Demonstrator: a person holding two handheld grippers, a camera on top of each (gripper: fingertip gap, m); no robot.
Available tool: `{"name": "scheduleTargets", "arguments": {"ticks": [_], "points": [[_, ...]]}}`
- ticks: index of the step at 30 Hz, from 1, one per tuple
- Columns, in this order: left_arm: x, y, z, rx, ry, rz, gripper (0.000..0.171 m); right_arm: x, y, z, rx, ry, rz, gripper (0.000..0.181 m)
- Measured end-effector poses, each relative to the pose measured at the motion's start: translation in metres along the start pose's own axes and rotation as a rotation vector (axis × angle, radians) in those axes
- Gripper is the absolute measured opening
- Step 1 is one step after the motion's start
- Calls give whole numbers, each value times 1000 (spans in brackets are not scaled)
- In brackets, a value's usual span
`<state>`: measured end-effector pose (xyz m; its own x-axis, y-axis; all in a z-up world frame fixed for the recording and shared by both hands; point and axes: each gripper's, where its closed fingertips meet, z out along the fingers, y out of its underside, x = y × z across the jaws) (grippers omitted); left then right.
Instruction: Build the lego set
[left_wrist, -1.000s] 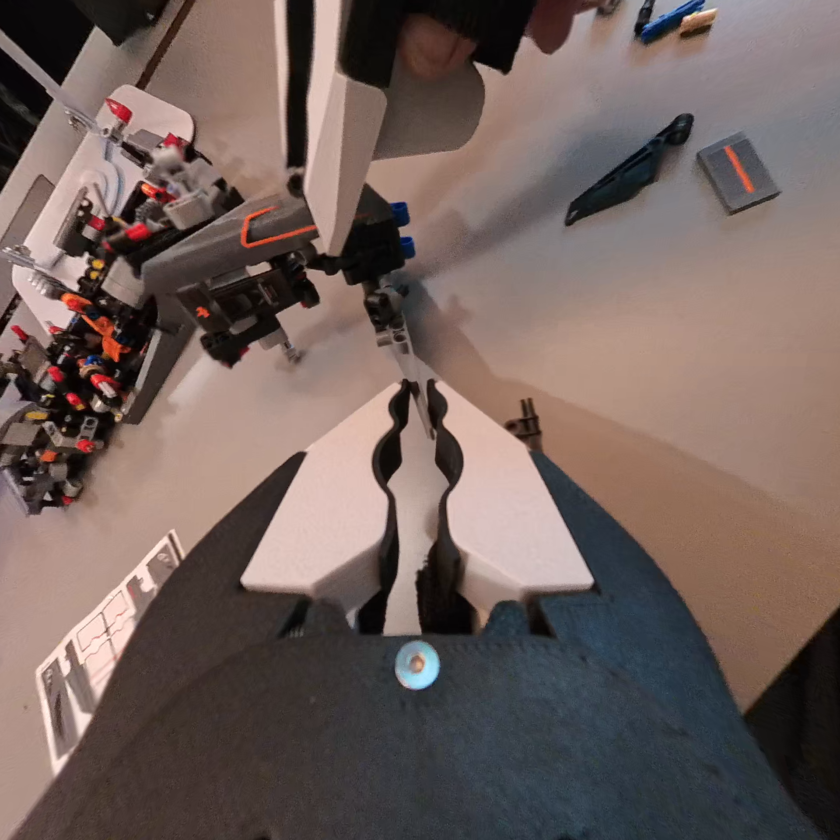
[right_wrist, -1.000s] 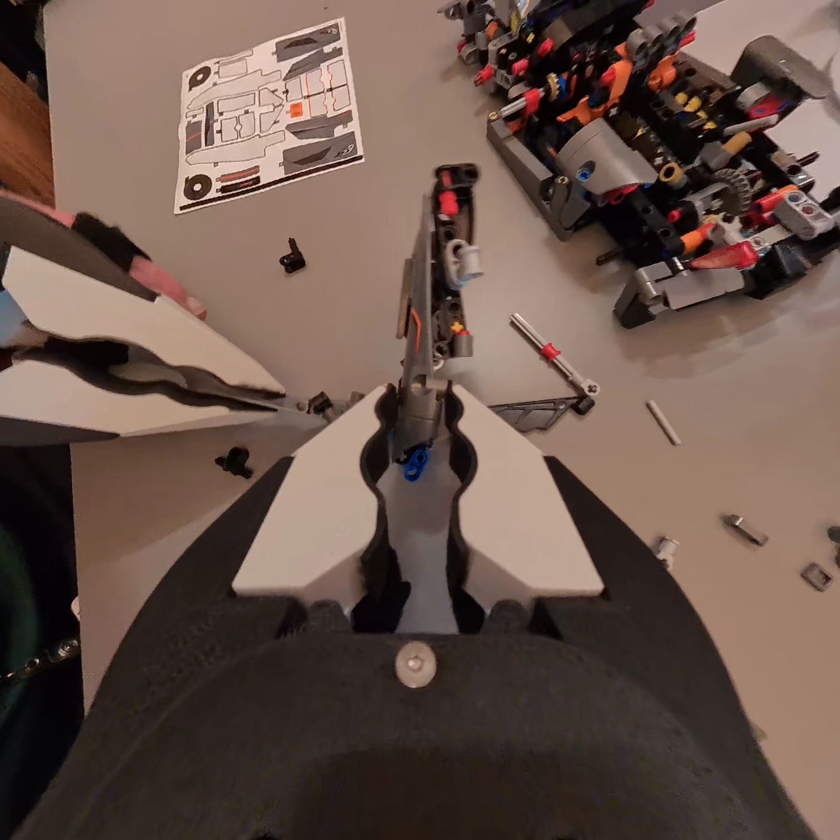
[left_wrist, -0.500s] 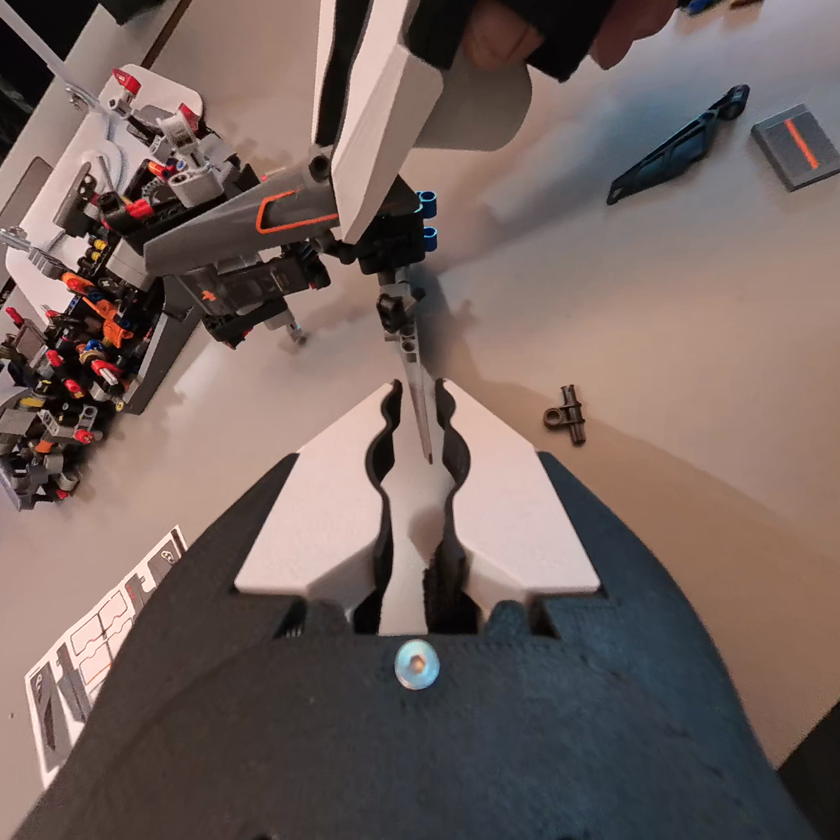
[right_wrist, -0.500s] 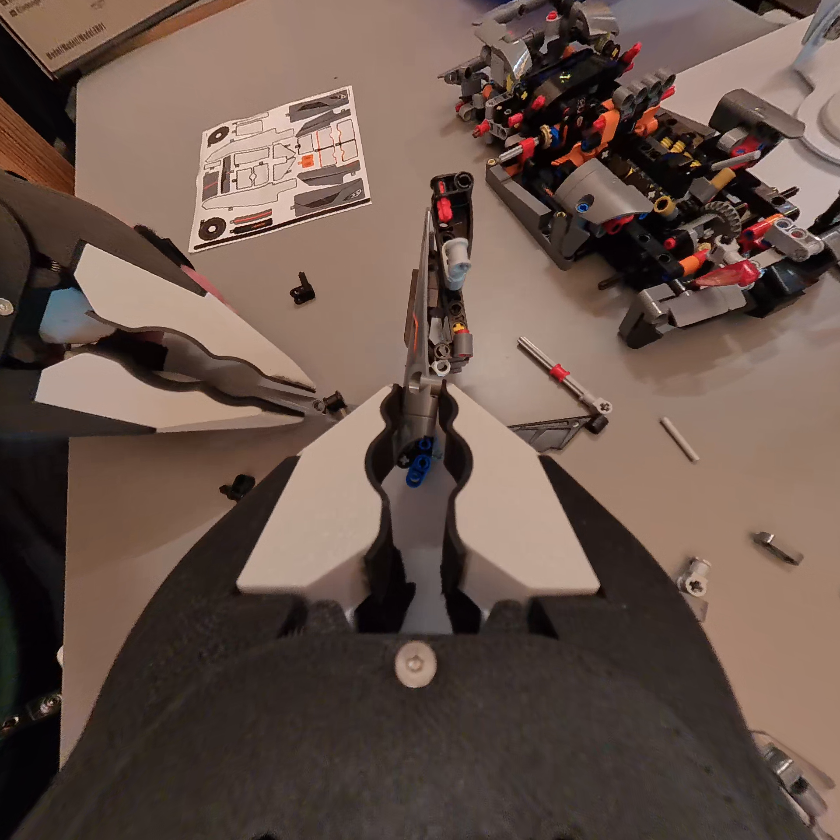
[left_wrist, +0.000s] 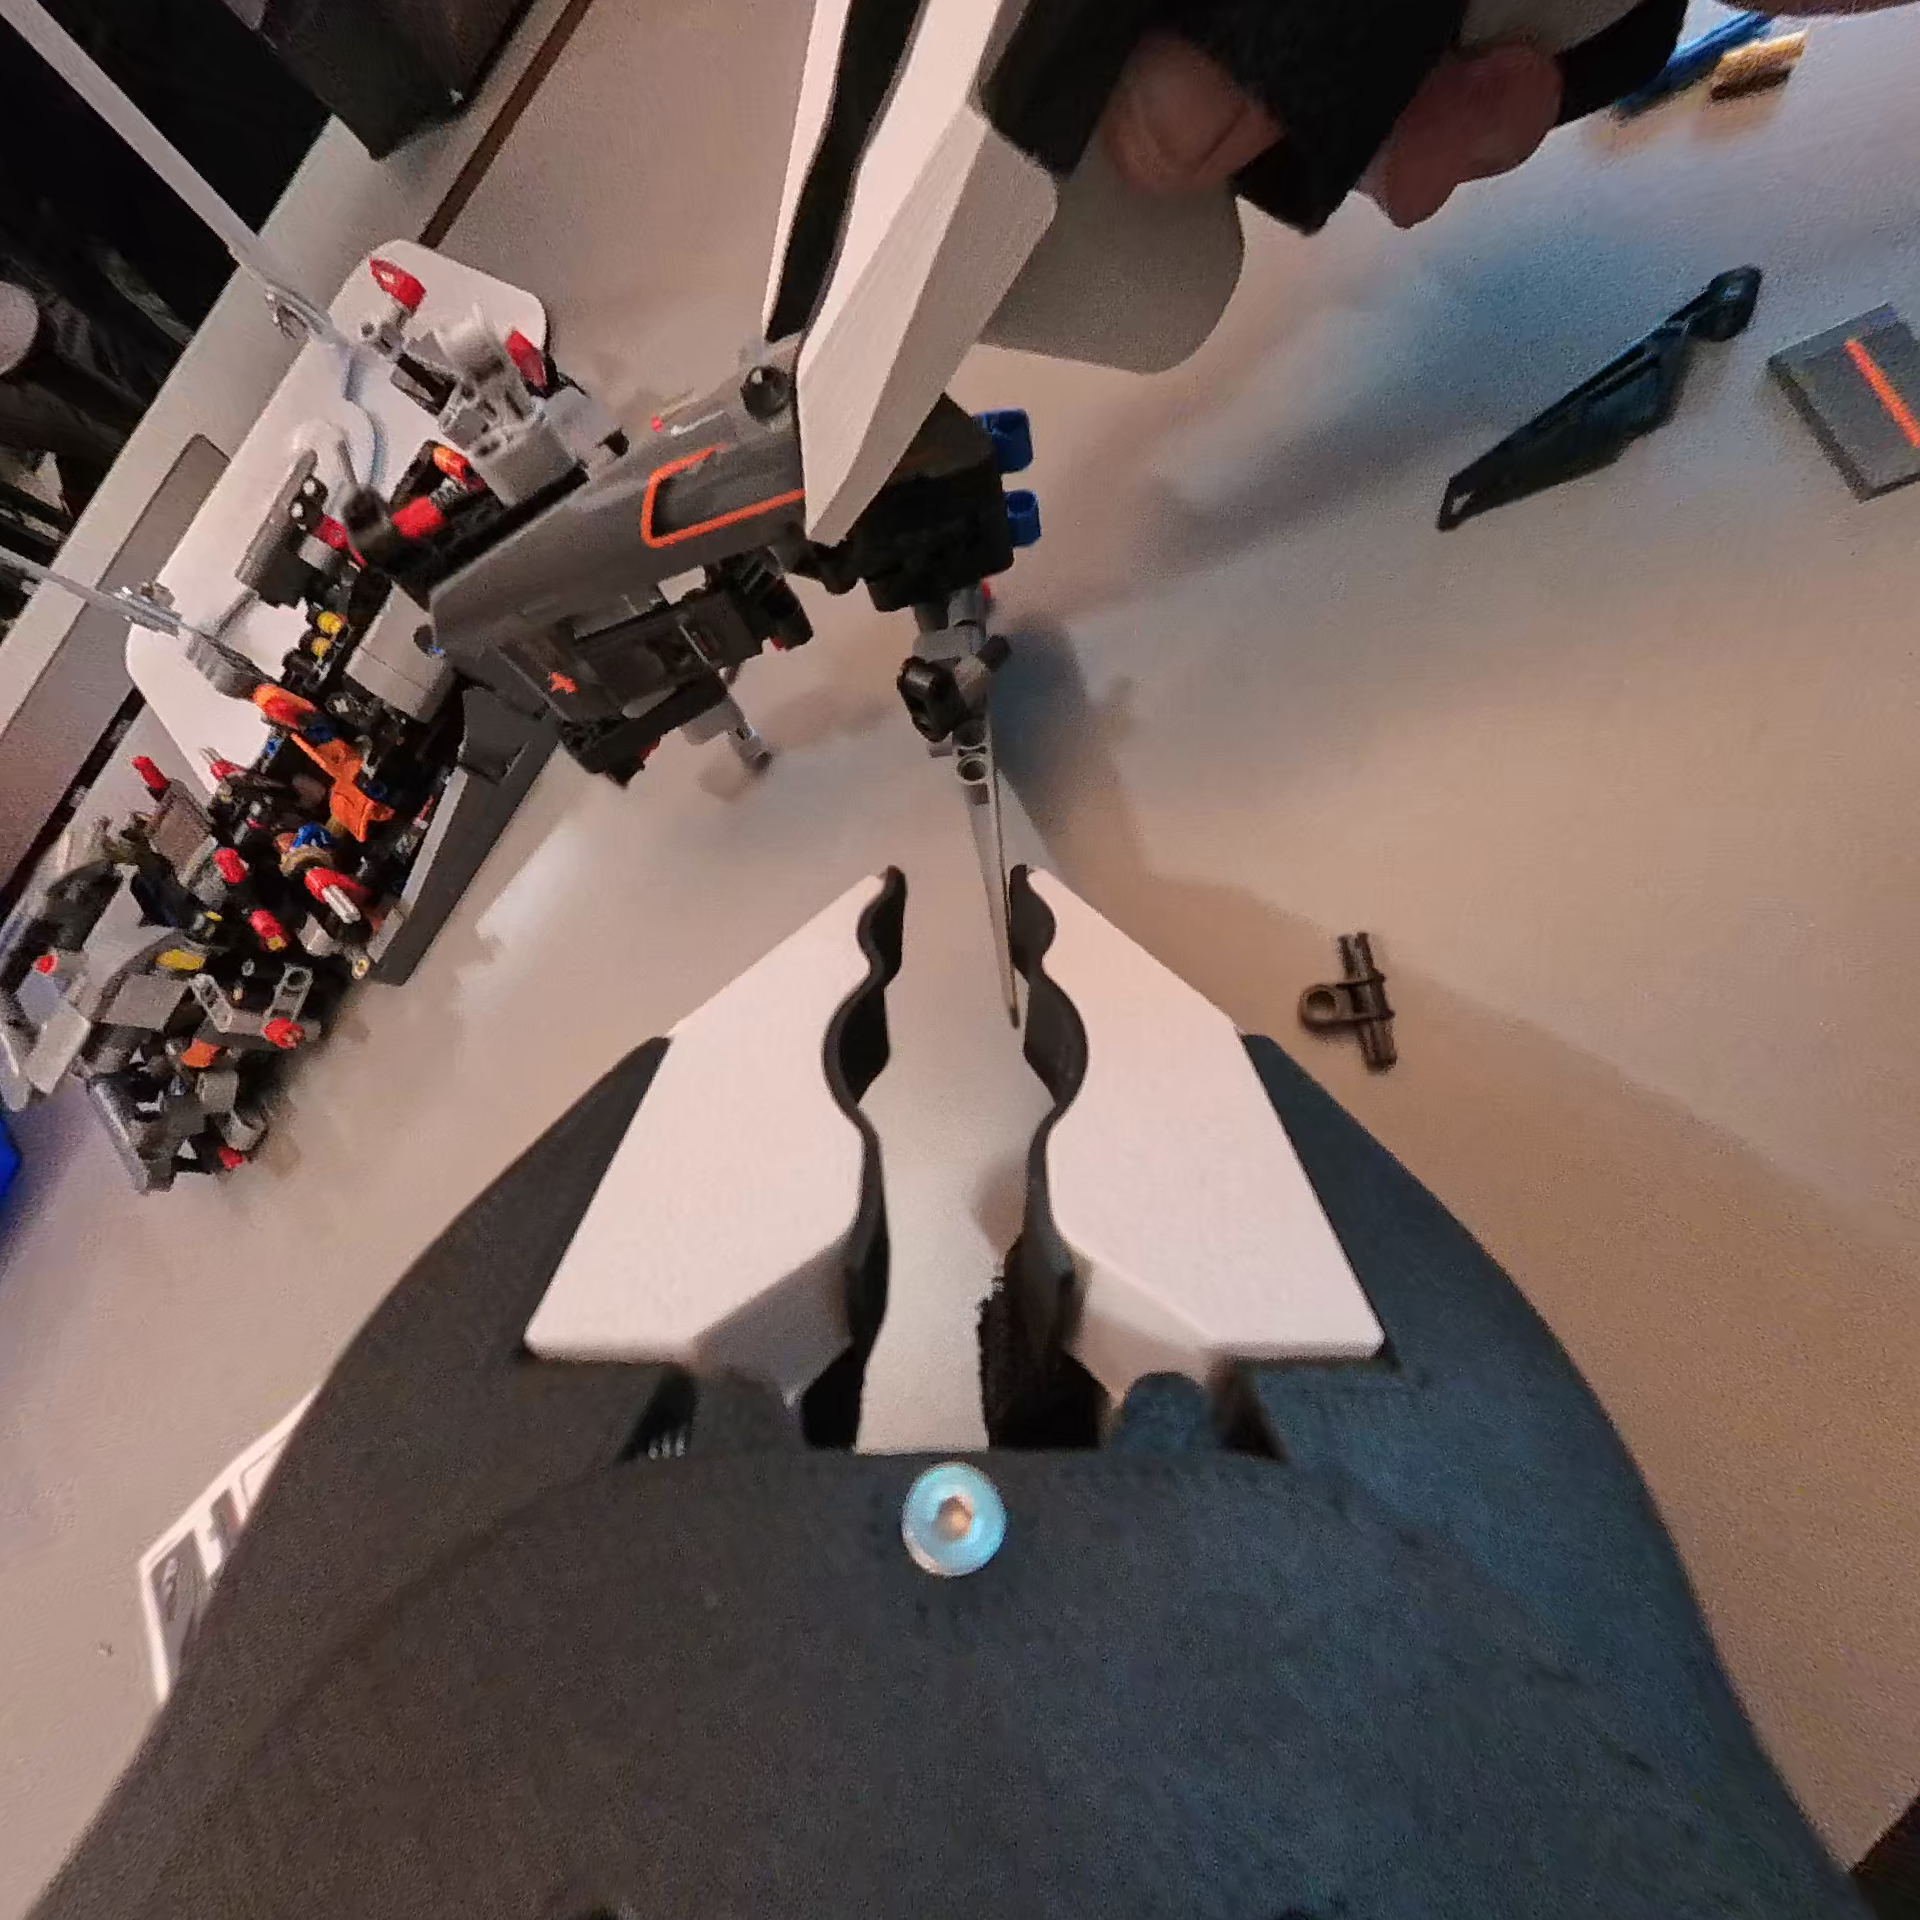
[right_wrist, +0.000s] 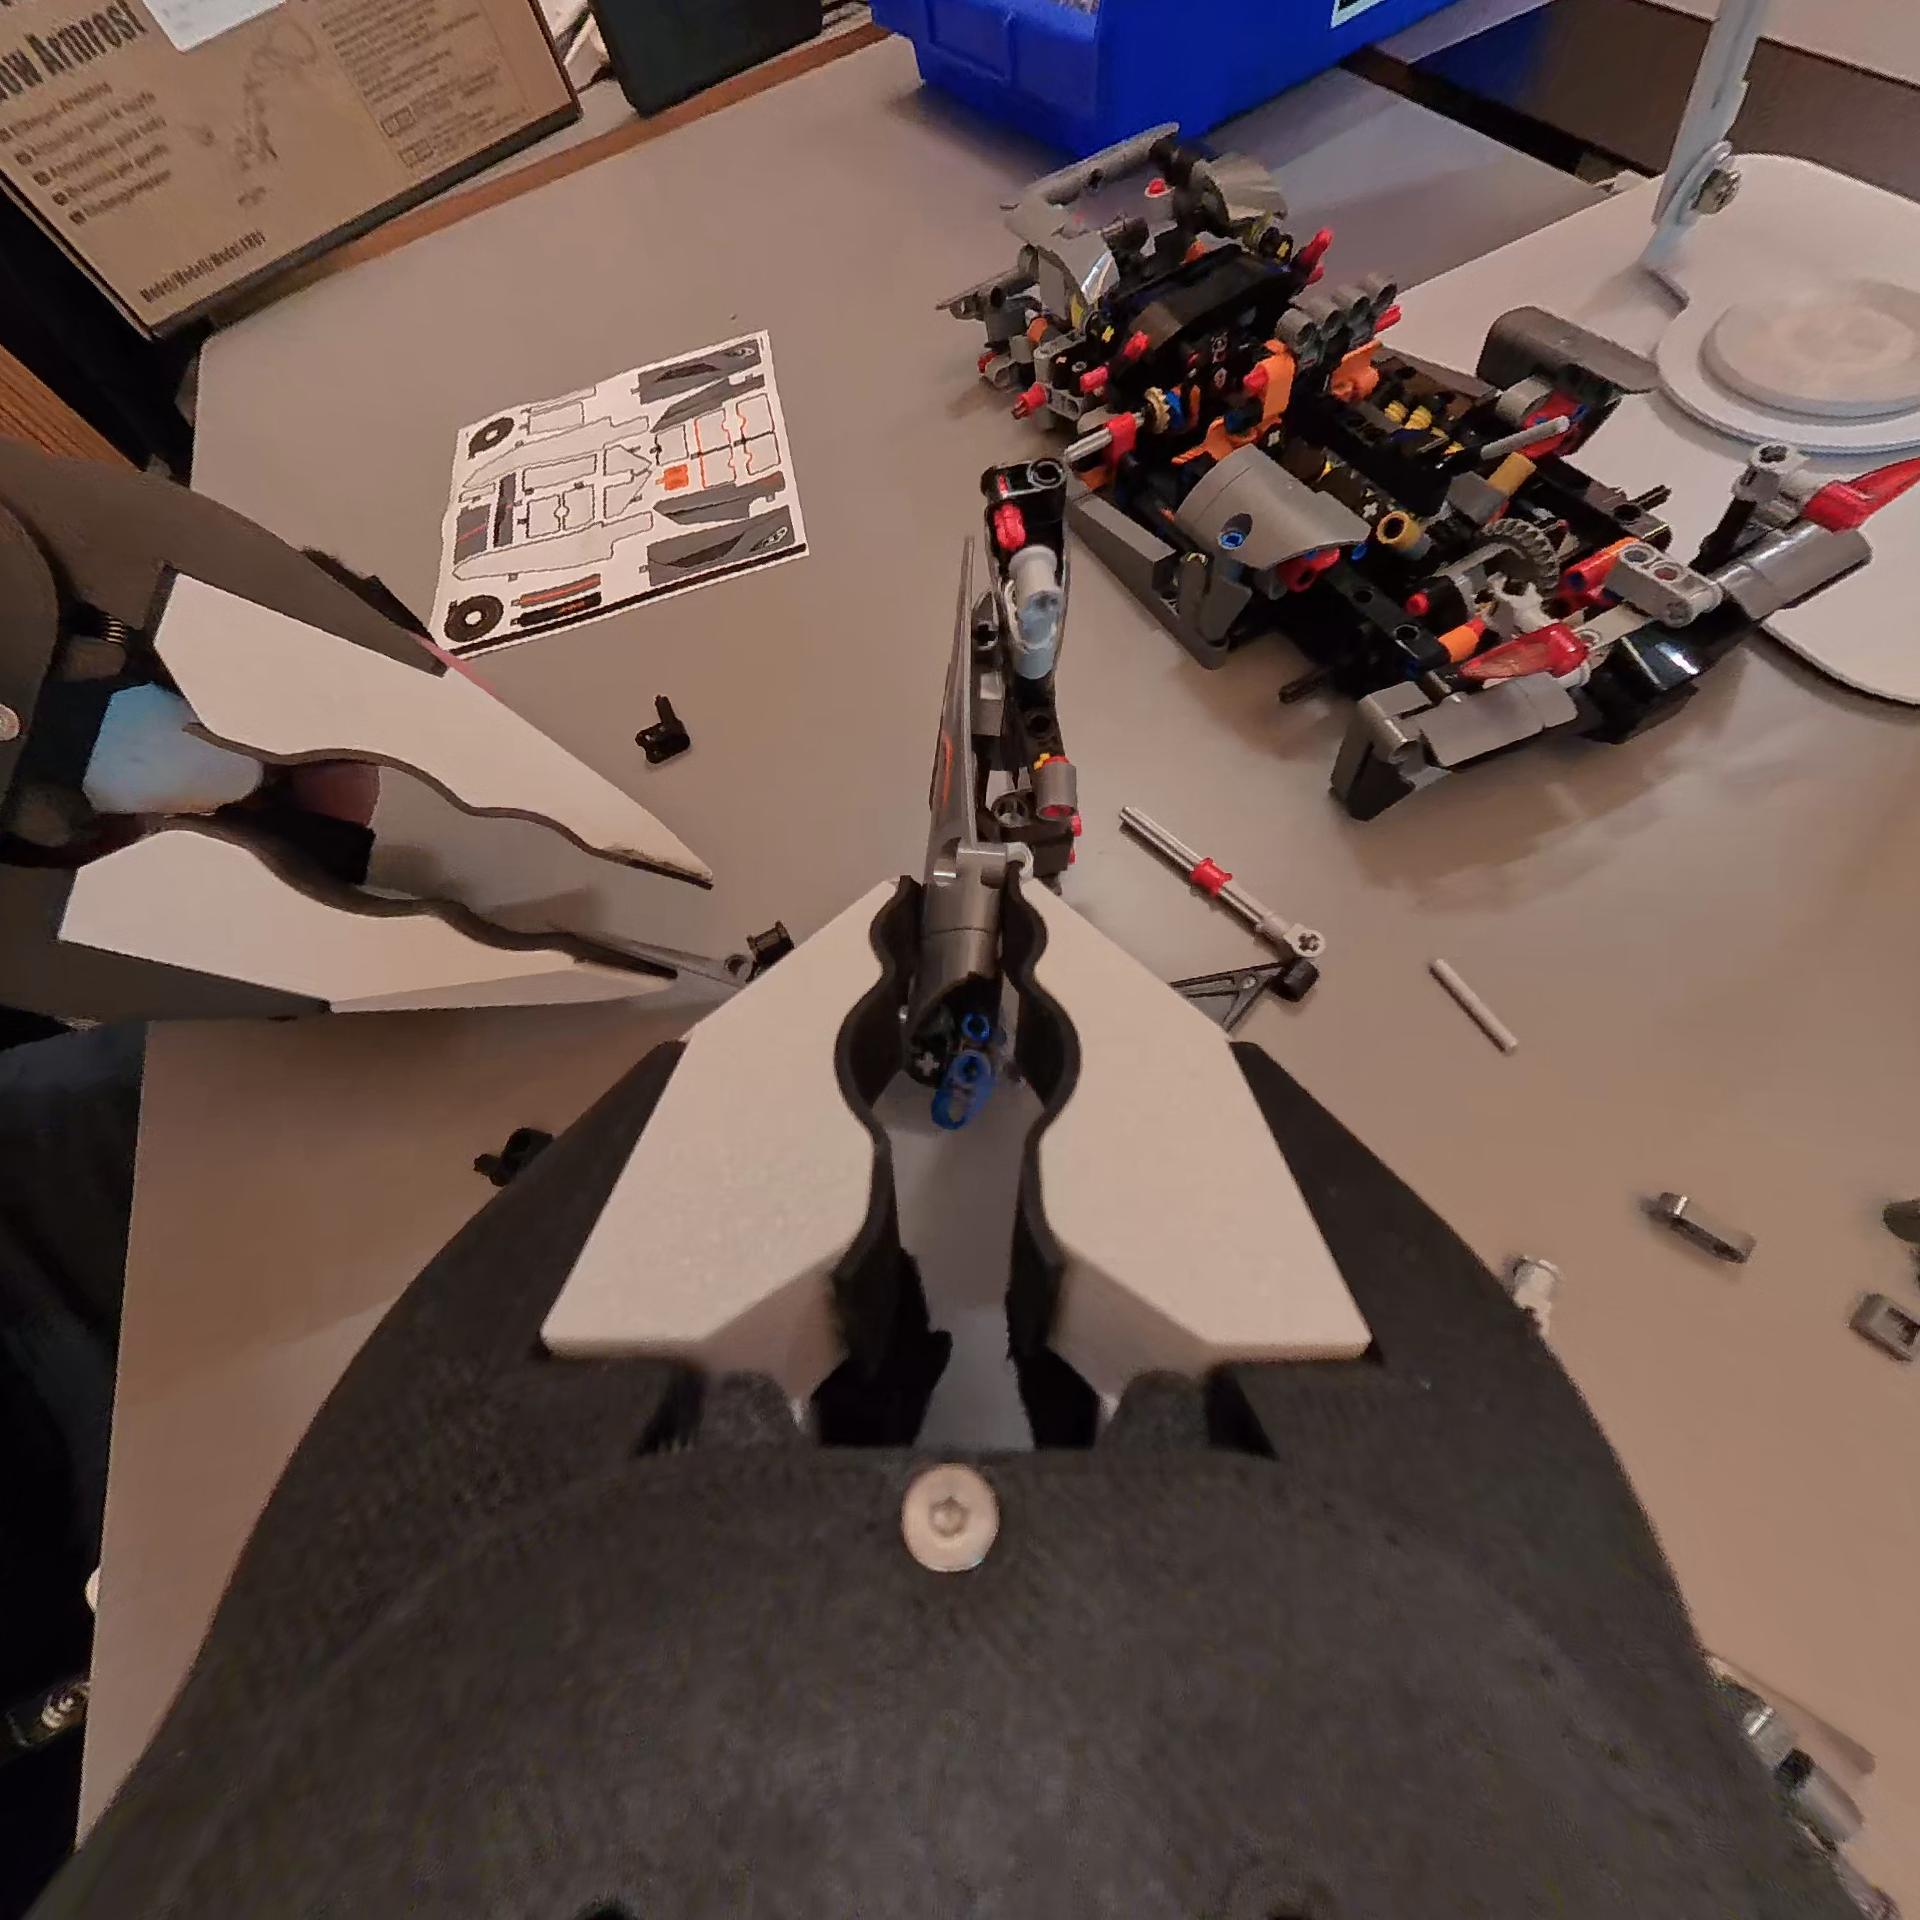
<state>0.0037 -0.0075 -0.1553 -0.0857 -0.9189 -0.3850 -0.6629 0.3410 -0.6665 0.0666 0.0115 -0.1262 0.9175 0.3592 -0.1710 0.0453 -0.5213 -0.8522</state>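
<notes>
My right gripper (right_wrist: 966, 894) is shut on a grey lego sub-assembly (right_wrist: 956, 727) with an orange line, held above the table. It also shows in the left wrist view (left_wrist: 623, 520), under the right gripper (left_wrist: 831, 499). A thin grey blade piece (left_wrist: 992, 894) hangs from the sub-assembly by a black connector (left_wrist: 935, 691). My left gripper (left_wrist: 956, 878) is open, and the blade lies in the gap close to its right finger. In the right wrist view the left gripper (right_wrist: 691, 925) is at the left, with the blade (right_wrist: 675, 961) along its lower finger.
The large car chassis (right_wrist: 1351, 499) stands at the back right, with a sticker sheet (right_wrist: 623, 488) to its left. An axle with a red bush (right_wrist: 1216, 883) and small loose parts lie nearby. A black connector (left_wrist: 1351, 997), a black panel (left_wrist: 1590, 405) and a grey tile (left_wrist: 1860, 405) lie apart. Measured from the fingertips, the black connector (left_wrist: 1351, 997) is 6 cm or so from the left gripper and 12 cm from the right.
My left gripper was shut on the thin grey blade and has opened around it. My right gripper has kept its hold on the sub-assembly and has moved relative to the table.
</notes>
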Motion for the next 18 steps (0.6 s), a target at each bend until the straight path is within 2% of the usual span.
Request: {"name": "scheduleTargets", "arguments": {"ticks": [5,18], "points": [[6,-17,-1,44,26,72,29,-1,-1,0,2,7,-8,13],[14,-36,5,78,-18,236,32,-2,0,0,1,8,-9,13]]}}
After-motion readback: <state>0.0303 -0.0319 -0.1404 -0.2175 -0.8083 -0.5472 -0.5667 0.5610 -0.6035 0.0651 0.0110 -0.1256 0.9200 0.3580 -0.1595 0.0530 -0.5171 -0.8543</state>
